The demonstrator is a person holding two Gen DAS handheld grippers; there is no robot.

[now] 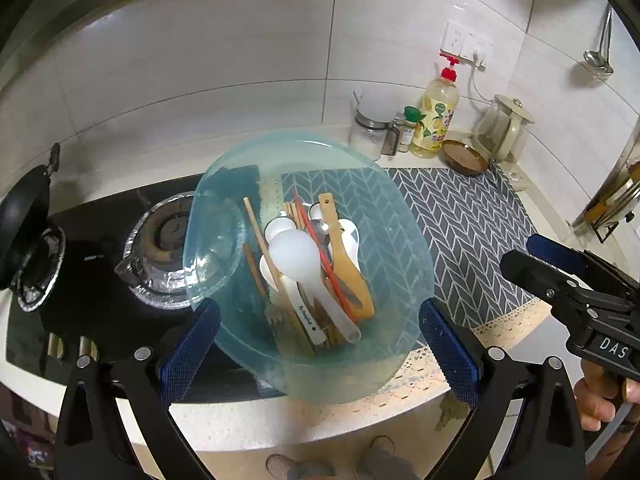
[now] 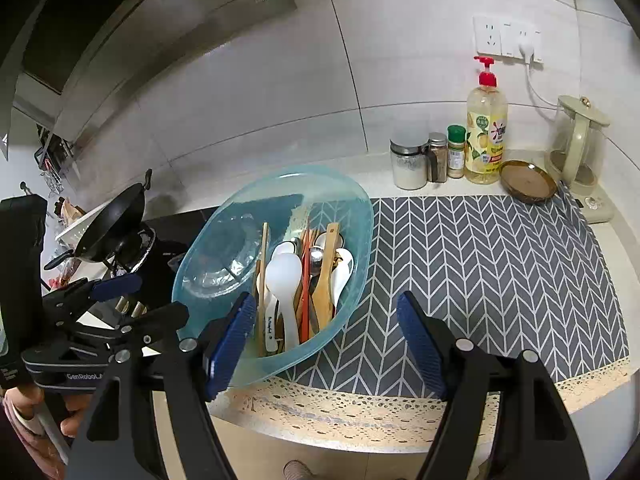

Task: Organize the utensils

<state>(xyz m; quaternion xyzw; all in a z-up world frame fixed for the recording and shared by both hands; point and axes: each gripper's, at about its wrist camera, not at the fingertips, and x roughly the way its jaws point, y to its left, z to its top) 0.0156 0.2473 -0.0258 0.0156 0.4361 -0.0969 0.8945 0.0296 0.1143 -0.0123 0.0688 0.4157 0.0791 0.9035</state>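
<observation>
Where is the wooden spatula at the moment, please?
The wooden spatula lies in the blue basin, at the right of the utensil pile beside the red chopsticks, in both wrist views; the basin straddles the stove and patterned mat.

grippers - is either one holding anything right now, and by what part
Nothing is held. The left gripper and right gripper both have open jaws, near the blue basin.

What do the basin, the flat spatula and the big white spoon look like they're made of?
Basin: likely plastic, translucent blue and glossy; the mat's pattern shows through its wall.
Spatula: wood or bamboo, matte tan with faint grain and a hole in the handle.
Spoon: probably plastic, milky white with a soft sheen; ceramic can't be ruled out.
</observation>
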